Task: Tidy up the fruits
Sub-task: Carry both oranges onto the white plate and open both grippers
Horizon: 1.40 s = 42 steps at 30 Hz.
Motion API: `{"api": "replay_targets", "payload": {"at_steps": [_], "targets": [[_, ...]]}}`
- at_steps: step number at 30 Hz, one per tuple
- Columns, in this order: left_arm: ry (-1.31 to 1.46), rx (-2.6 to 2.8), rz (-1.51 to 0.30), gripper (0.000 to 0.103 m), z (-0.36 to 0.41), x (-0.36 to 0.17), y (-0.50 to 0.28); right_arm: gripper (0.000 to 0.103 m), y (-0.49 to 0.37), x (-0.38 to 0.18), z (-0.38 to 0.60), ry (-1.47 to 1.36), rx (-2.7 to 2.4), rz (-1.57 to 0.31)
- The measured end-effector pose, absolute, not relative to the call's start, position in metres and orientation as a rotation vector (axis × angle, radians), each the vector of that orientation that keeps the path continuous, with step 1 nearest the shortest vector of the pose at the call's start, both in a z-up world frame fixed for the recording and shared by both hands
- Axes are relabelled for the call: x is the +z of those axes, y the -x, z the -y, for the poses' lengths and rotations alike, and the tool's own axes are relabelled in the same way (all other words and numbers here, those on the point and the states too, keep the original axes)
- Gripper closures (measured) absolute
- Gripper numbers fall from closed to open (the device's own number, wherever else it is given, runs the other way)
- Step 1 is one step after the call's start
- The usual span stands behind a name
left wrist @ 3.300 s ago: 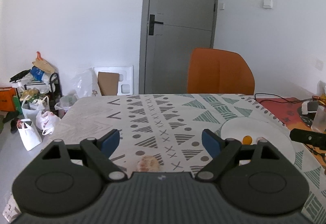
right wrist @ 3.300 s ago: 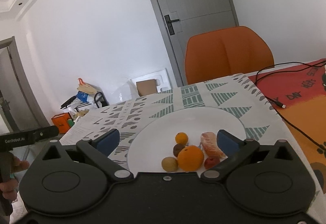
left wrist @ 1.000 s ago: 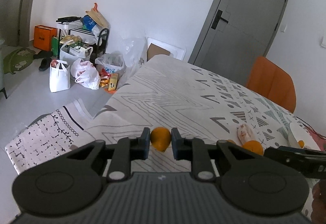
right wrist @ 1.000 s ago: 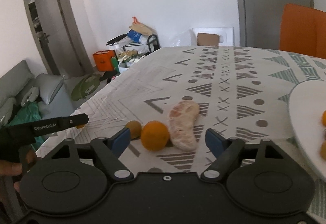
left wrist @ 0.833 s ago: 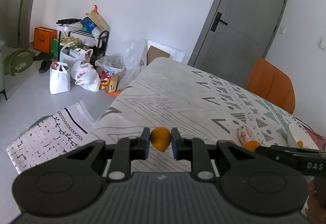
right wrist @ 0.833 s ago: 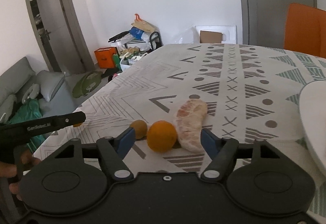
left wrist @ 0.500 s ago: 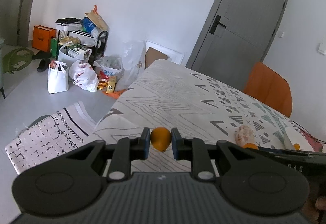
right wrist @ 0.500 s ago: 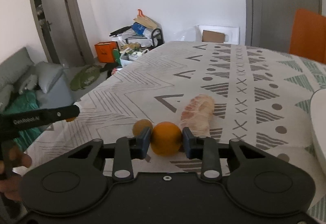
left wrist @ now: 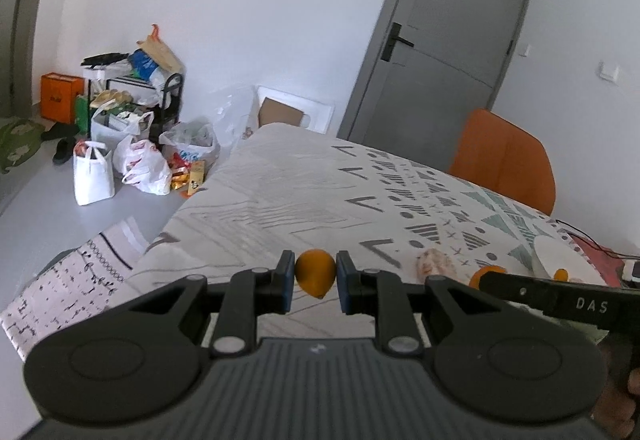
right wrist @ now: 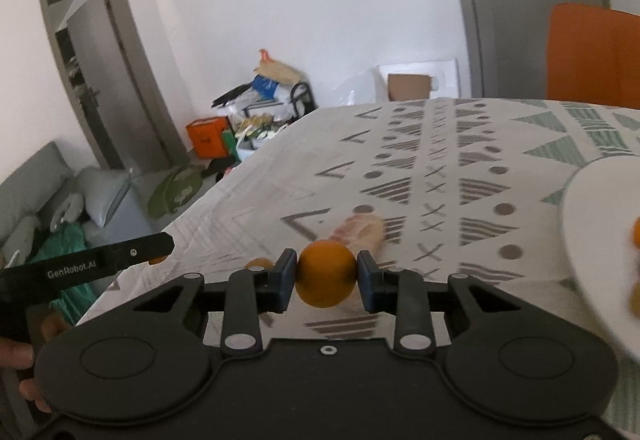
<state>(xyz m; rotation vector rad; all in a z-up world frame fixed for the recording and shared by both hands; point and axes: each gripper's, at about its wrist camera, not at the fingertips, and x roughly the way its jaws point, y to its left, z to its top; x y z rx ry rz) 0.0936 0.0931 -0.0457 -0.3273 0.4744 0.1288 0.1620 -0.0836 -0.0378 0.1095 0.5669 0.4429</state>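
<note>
My left gripper (left wrist: 315,280) is shut on a small orange loquat-like fruit (left wrist: 315,272), held above the patterned tablecloth (left wrist: 304,208). My right gripper (right wrist: 327,276) is shut on a round orange (right wrist: 327,274) and holds it just above the cloth. A peeled pomelo segment (right wrist: 360,230) lies behind the orange; it also shows in the left wrist view (left wrist: 434,264). A small brown fruit (right wrist: 258,263) lies left of the right gripper. The white plate (right wrist: 592,240) with several fruits is at the right edge; it also shows in the left wrist view (left wrist: 554,254).
An orange chair (left wrist: 504,160) stands at the table's far side by a grey door (left wrist: 436,52). Bags and boxes (left wrist: 132,136) clutter the floor to the left. A red mat with cables (left wrist: 600,252) lies beyond the plate.
My right gripper closed on the orange and lifted it, swinging toward the plate. My left gripper keeps the small fruit gripped and has drifted slightly.
</note>
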Motion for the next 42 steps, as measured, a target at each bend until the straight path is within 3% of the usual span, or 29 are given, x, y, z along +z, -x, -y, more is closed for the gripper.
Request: {"api": "replay_targets", "payload": {"at_steps": [42], "targets": [[0.066, -0.133, -0.489, 0.083, 0.070, -0.018, -0.170, 0.072, -0.141, -0.031, 0.264, -0.309, 0.180, -0.403]]}}
